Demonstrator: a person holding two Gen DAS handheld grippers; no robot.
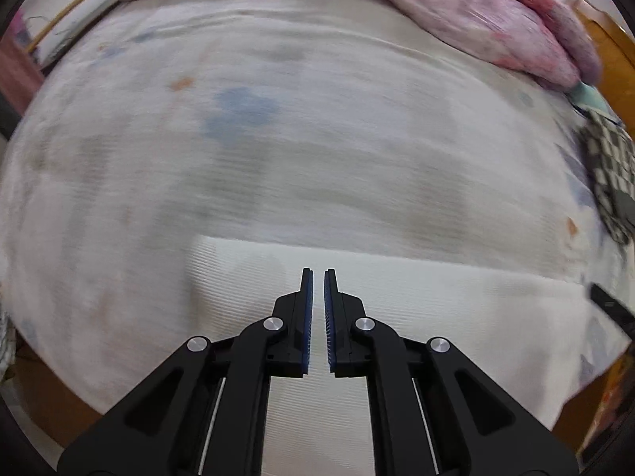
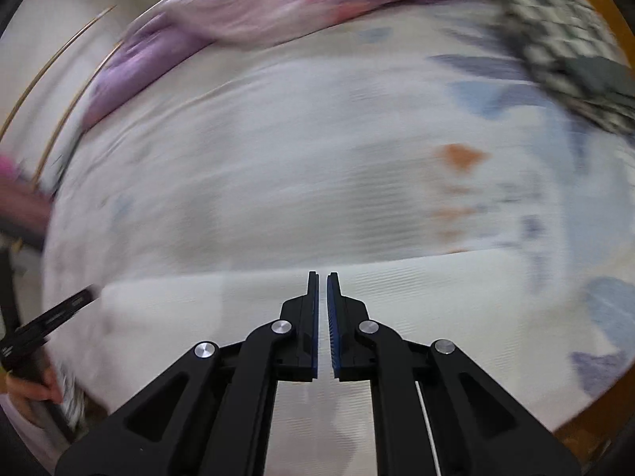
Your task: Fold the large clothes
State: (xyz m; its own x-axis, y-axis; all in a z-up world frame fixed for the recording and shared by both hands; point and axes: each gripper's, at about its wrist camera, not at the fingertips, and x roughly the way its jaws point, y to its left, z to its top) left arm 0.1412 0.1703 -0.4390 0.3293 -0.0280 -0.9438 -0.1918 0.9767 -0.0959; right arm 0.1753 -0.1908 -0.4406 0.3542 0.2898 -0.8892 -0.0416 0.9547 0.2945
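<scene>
Two downward-looking fisheye views, both smeared by motion blur, show a bed covered by a pale sheet (image 1: 317, 150) printed with faint blue, grey and orange shapes; every place below is given relative to that sheet. The task's thing, a large white ribbed knit garment (image 1: 436, 289), lies flat on the sheet's near edge, its straight far edge running across both views just beyond the fingertips. The left gripper (image 1: 318, 273), black with blue ridged pads, hangs over the garment with its jaws drawn nearly together, only a thin slit between them; whether a thin layer of cloth is pinched there cannot be told. The right gripper (image 2: 322, 275) looks the same, also over the garment (image 2: 456, 309), its jaws likewise almost touching. At the sheet's far side a crumpled pink and purple floral quilt (image 1: 496, 27) is heaped, and a black and white checked cloth (image 1: 607, 170) sits at its right edge. The garment looks light, soft and limp, with a ribbed texture that should not slip from the ridged pads; it will sag and drape once lifted. A sensible hold would be a pinch at its two outer corners or along one edge, both hands well apart, keeping the cloth taut.
</scene>
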